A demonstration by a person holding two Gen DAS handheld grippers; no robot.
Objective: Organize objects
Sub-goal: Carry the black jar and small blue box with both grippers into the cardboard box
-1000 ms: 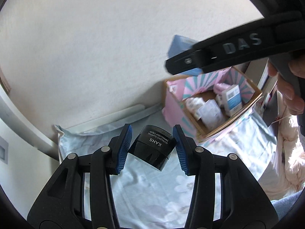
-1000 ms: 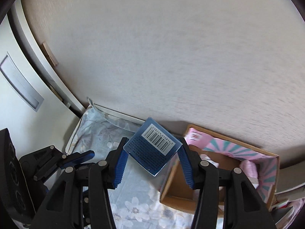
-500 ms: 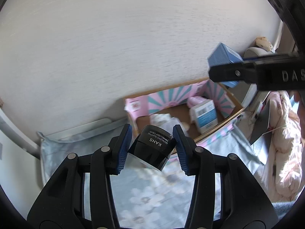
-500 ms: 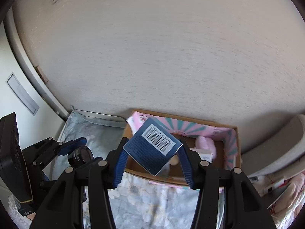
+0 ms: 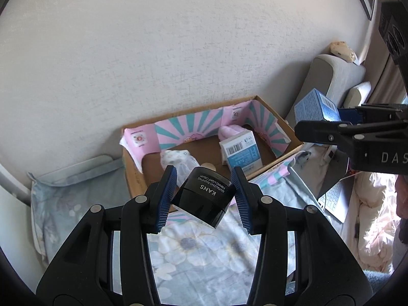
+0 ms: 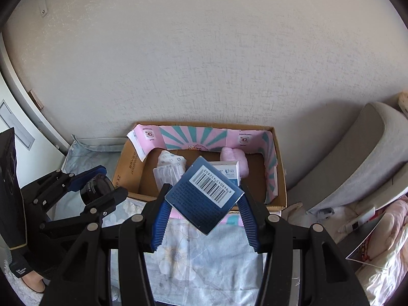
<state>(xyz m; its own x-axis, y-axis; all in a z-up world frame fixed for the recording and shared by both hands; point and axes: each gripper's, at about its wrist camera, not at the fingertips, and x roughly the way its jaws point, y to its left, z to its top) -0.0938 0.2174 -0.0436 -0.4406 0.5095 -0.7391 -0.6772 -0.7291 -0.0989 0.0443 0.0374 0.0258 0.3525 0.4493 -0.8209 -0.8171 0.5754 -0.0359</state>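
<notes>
Left gripper [image 5: 204, 199]: pinching black cream jar [image 5: 205, 199], cardboard box [image 5: 135, 178] just ahead and below.
Right gripper [image 6: 202, 204]: clamped on blue carton [image 6: 204, 199], poised at the box's near rim.

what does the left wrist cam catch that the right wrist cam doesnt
Only the left wrist view: the KANS label on the black jar and a laptop at right. Only the right wrist view: the barcode face of the blue box and a gloved hand. Both: the cardboard box, the white-and-blue carton inside it, and the left gripper and right gripper, each gripping its item.
</notes>
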